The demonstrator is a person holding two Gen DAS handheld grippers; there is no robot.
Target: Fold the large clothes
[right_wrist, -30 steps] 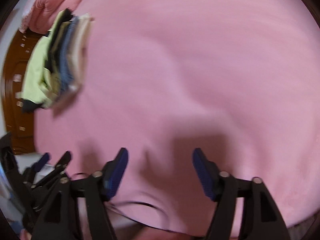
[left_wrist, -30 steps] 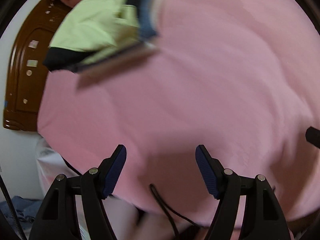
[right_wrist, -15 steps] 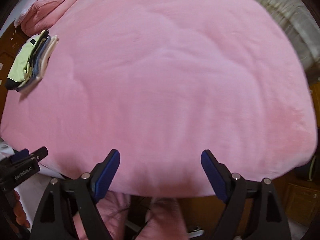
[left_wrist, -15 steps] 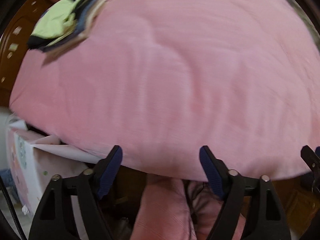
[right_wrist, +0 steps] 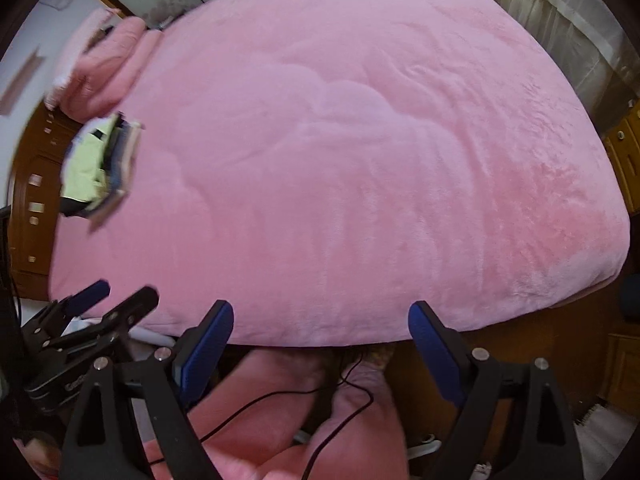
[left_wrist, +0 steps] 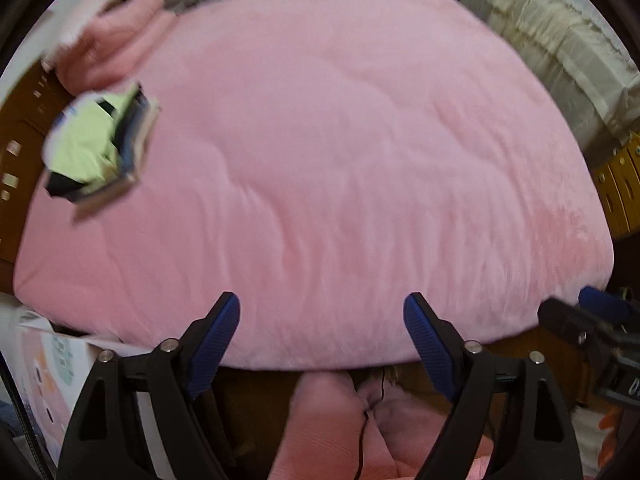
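Note:
A stack of folded clothes [left_wrist: 98, 146], pale green on top with dark and blue layers under it, lies at the far left of the pink bed cover [left_wrist: 340, 160]. It also shows in the right wrist view [right_wrist: 98, 168], on the bed cover [right_wrist: 360, 160]. My left gripper [left_wrist: 322, 332] is open and empty, held at the bed's near edge. My right gripper [right_wrist: 320, 338] is open and empty, also at the near edge. The left gripper also shows in the right wrist view [right_wrist: 108, 300]; the right gripper shows in the left wrist view [left_wrist: 588, 312].
Folded pink bedding [left_wrist: 116, 44] lies at the head of the bed. A brown wooden headboard [right_wrist: 28, 184] stands at the left. Cream curtains [left_wrist: 560, 40] hang at the right. A printed box [left_wrist: 48, 372] sits at the lower left. Pink-trousered legs [right_wrist: 280, 412] and a black cable [right_wrist: 260, 404] are below.
Both grippers have drawn back from over the bed to its near edge. The folded stack now looks smaller and farther away. Both stay open.

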